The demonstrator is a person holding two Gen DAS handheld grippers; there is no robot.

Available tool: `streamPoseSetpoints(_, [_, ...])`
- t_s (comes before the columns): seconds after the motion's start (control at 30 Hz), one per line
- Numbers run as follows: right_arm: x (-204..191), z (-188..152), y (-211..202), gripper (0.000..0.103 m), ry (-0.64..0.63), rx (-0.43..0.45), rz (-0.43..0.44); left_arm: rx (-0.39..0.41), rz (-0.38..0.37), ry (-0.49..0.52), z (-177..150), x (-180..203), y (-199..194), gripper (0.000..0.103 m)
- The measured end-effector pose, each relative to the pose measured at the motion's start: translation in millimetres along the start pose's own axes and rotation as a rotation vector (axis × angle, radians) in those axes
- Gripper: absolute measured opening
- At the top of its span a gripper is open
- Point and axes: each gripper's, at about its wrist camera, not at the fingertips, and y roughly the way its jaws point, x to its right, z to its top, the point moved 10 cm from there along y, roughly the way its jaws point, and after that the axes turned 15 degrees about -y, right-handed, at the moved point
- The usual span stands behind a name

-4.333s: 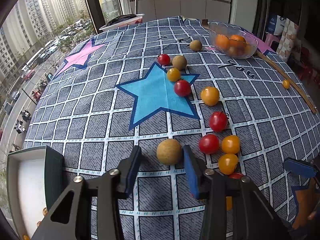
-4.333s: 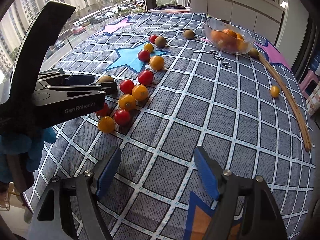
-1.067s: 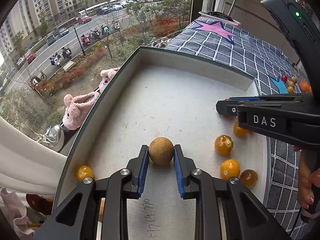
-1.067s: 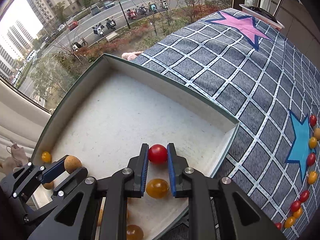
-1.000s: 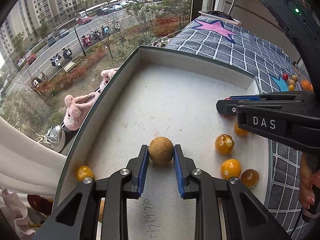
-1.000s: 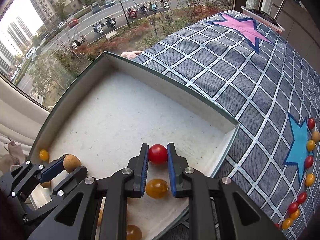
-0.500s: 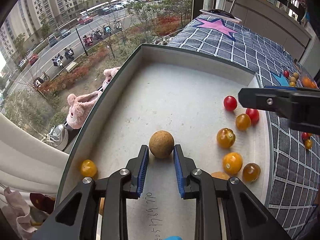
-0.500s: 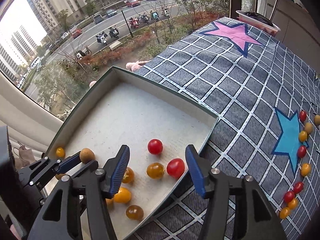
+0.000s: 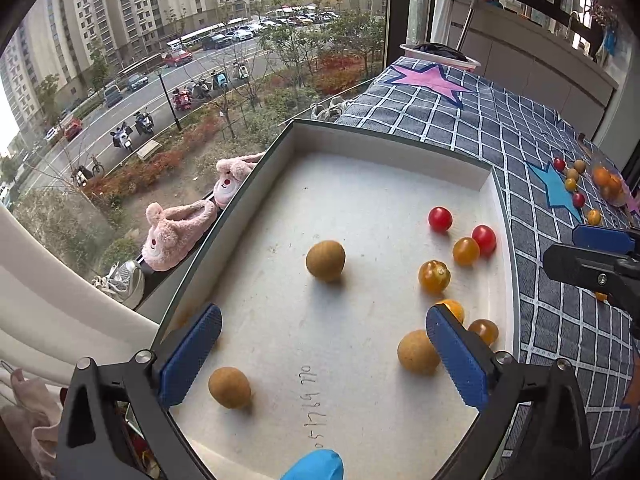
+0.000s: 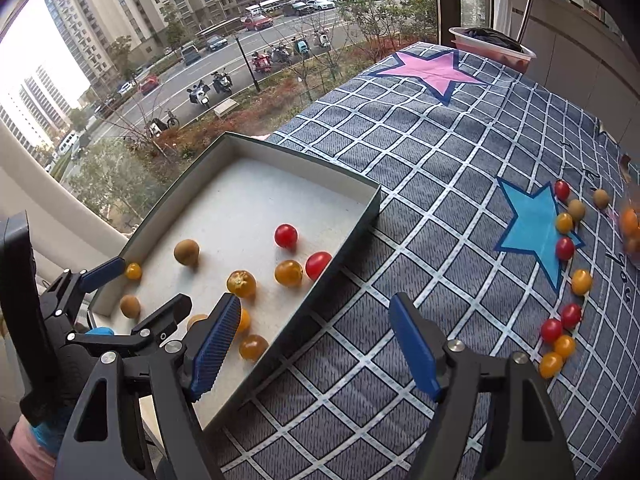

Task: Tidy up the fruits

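- The left tool (image 9: 324,356) hangs above the near end of the shallow box (image 9: 384,142), its blue-padded fingers (image 9: 190,354) spread wide with nothing between them.
- Inside the box, a brown round fruit (image 9: 325,255) lies free near the middle of the white floor, clear of the tool's fingers.
- Two more brown fruits sit closer to the tool: one (image 9: 229,387) beside its left-hand finger, one (image 9: 418,351) touching or just beside its right-hand finger.
- Toward the box's right wall rest two red tomatoes (image 9: 440,218), with several yellow-orange tomatoes (image 9: 434,277) nearer the tool.
- The right tool (image 10: 312,344) is also spread wide and empty, sitting over the checked cloth (image 10: 420,152) just outside the box's right wall (image 10: 348,240).
- On the cloth well away from the box, a line of loose fruits (image 10: 565,248) runs along the edge of the blue star (image 10: 532,232).
- Beyond the box's left wall, a pair of pink plush slippers (image 9: 172,228) lies on the sill.
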Motion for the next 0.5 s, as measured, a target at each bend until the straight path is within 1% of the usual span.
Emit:
streamPoseSetpoints(0.1, [-3.3, -8.4, -1.7, 0.084, 0.002, -0.039, 0.011, -0.026, 0.019, -0.006, -7.8, -2.6, -6.0, 0.103])
streamPoseSetpoints(0.17, [-6.7, -13.6, -3.3, 0.086, -0.003, -0.061, 0.009, -0.027, 0.024, -0.02, -11.8, -4.3, -13.0, 0.103])
streamPoseSetpoints(0.27, [-13.0, -19.4, -6.9, 0.094, -0.028, -0.085, -0.006, -0.038, 0.035, -0.037, -19.8, -7.2, -23.2, 0.103])
streamPoseSetpoints(0.3, [-16.2, -20.8, -8.0, 0.102, -0.037, -0.092, -0.004, -0.045, 0.039, -0.038, -22.9, -7.4, -25.8, 0.103])
streamPoseSetpoints(0.37, [-22.1, -22.3, -10.9, 0.103, -0.052, -0.096, -0.001, -0.065, 0.037, -0.034, -30.0, -6.5, -30.7, 0.103])
streamPoseSetpoints(0.5, [-32.7, -24.8, -13.5, 0.103, -0.086, -0.116, -0.003, -0.087, 0.065, -0.024, -40.0, -5.8, -37.4, 0.103])
